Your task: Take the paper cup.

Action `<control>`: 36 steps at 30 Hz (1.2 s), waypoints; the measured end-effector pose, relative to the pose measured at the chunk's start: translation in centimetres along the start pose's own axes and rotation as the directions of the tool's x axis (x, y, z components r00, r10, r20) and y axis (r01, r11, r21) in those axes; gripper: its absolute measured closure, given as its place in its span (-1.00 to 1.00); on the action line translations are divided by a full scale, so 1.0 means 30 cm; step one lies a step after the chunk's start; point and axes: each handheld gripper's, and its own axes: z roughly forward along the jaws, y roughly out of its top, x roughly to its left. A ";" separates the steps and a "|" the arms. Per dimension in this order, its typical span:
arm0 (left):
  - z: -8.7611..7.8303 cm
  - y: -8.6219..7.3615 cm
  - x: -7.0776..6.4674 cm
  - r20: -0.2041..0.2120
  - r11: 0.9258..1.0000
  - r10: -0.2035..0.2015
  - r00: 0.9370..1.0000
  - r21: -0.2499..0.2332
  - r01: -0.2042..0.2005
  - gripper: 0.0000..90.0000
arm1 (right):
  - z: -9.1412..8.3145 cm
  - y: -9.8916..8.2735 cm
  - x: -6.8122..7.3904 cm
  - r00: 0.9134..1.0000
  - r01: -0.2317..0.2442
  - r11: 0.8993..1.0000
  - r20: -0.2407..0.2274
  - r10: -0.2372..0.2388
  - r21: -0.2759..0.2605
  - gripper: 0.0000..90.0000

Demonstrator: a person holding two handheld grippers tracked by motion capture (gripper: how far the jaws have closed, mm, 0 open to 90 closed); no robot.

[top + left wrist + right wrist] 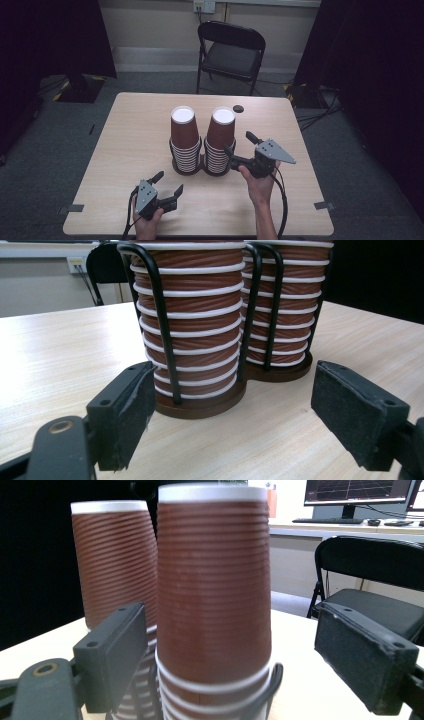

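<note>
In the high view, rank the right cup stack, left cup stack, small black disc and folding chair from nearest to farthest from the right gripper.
From the right gripper:
1. Right cup stack, beside its jaws.
2. Left cup stack, one over.
3. Small black disc, near the table's far edge.
4. Folding chair, beyond the table.

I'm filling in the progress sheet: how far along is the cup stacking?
Done, by the look of it: two stacks of brown cups stand upside down in the black wire holder, about equally tall. In hand: nothing. The right hand-held gripper has open jaws beside the right stack; the left hand-held gripper sits open, apart. Left: seemingly only withdrawing.
</note>
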 end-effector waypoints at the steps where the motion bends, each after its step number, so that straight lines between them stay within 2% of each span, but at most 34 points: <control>1: -0.001 -0.001 0.000 0.006 1.000 0.000 1.000 -0.003 0.000 -0.60 | 0.012 0.017 0.001 1.000 0.006 1.000 -0.005 -0.006 0.001 -0.71; 6: -0.002 0.000 -0.003 0.001 1.000 0.012 1.000 0.006 -0.012 -0.60 | 0.037 0.041 -0.001 1.000 0.006 1.000 -0.025 -0.006 0.001 -0.71; 16: -0.005 -0.001 -0.002 -0.001 1.000 0.001 1.000 0.000 -0.001 -0.63 | 0.104 0.091 -0.007 0.999 0.000 1.000 -0.052 0.001 0.010 -0.72; 22: -0.006 -0.001 -0.001 0.000 1.000 -0.003 1.000 -0.002 0.003 -0.63 | 0.138 0.098 -0.006 0.997 -0.002 1.000 -0.076 0.003 0.013 -0.71; 26: -0.006 -0.001 -0.001 0.000 1.000 0.001 1.000 -0.002 -0.001 -0.63 | 0.183 0.094 -0.007 0.995 -0.009 0.999 -0.095 0.012 0.034 -0.72; 29: -0.007 -0.002 0.000 0.003 1.000 -0.003 1.000 -0.004 0.003 -0.63 | 0.201 0.086 -0.006 0.996 -0.004 0.999 -0.085 0.008 0.048 -0.72; 36: -0.007 -0.001 -0.001 0.005 1.000 -0.001 1.000 -0.001 0.001 -0.63 | 0.233 0.060 -0.012 0.995 -0.019 0.996 -0.096 0.027 0.086 -0.73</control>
